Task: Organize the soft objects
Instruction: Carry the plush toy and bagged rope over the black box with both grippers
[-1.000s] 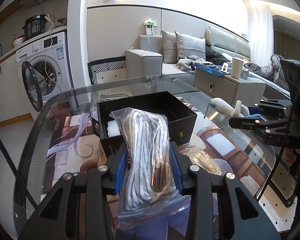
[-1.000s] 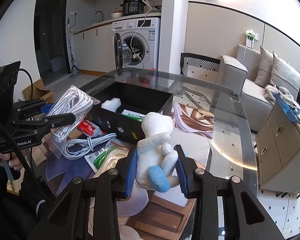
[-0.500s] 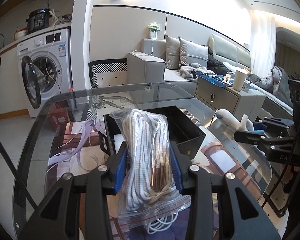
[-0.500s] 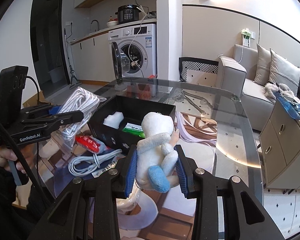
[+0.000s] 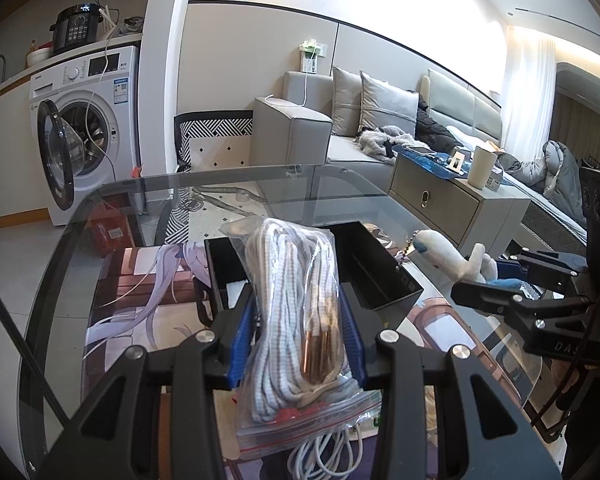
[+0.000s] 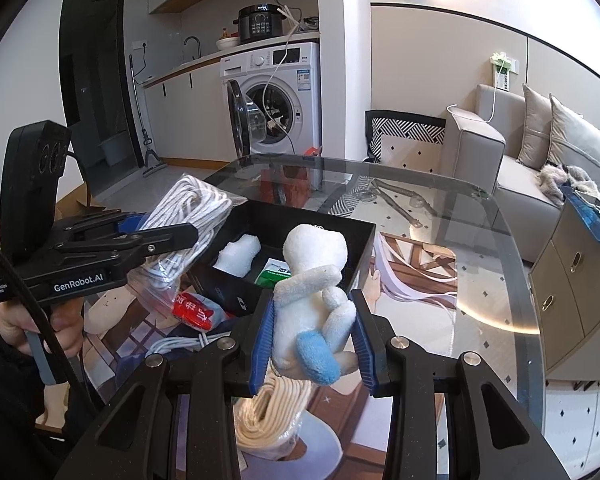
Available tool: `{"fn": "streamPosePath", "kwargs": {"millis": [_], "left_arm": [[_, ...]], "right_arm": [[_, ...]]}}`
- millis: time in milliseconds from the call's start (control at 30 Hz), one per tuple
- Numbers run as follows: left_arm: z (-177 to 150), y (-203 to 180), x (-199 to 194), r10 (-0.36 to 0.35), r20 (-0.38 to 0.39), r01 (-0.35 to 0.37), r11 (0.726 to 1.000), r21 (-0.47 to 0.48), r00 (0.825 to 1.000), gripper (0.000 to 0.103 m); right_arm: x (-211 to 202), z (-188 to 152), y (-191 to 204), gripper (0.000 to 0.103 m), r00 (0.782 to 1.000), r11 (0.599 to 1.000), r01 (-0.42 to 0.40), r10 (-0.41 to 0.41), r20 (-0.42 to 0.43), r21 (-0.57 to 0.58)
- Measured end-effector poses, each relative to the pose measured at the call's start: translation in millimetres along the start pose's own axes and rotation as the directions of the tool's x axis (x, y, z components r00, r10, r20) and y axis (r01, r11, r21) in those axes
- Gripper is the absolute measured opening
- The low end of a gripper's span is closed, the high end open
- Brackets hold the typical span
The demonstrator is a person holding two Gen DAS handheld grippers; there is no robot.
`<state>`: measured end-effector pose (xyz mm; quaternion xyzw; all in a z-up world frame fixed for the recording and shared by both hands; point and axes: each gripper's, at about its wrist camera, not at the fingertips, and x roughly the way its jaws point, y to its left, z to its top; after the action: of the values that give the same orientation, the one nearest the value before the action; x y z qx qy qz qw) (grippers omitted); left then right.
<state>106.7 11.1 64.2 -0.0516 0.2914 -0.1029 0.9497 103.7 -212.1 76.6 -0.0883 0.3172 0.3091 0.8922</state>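
Note:
A clear zip bag of white and tan rope [image 5: 292, 264] stands upright between blue pads, with my left gripper [image 5: 296, 314] shut on it just in front of the open black box [image 5: 380, 276]. My right gripper [image 6: 312, 336] is shut on a white plush toy with a blue foot [image 6: 312, 280], held above the mat near the box's front wall [image 6: 228, 292]. Inside the box lie a white soft lump [image 6: 238, 254] and a green-white packet [image 6: 274, 272]. Each gripper shows in the other's view: the left gripper [image 6: 168, 228] with its bag, the right gripper [image 5: 480, 278] with the toy [image 5: 448, 256].
On the picture mat [image 5: 140, 308] over the glass table [image 6: 500, 216] lie a red packet [image 6: 192, 312], a white cable [image 6: 180, 344], a cream rope coil [image 6: 272, 412] and a beige plush [image 6: 108, 308]. A washing machine with its door open stands beyond the table.
Both grippers have risen a little and shifted across the table with their loads. The bag and the toy stay gripped as before.

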Motion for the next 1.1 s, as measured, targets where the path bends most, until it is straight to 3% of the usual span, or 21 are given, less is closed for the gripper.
{"fn": "streamPosePath", "kwargs": {"millis": [1100], "left_arm": [[25,16,68,-0.012,-0.11,-0.001,0.993,-0.117,0.994,0.039]], "right_arm": [[73,28,-2,0.036,0.995,0.999,-0.007,0.011,-0.1,0.032]]}}
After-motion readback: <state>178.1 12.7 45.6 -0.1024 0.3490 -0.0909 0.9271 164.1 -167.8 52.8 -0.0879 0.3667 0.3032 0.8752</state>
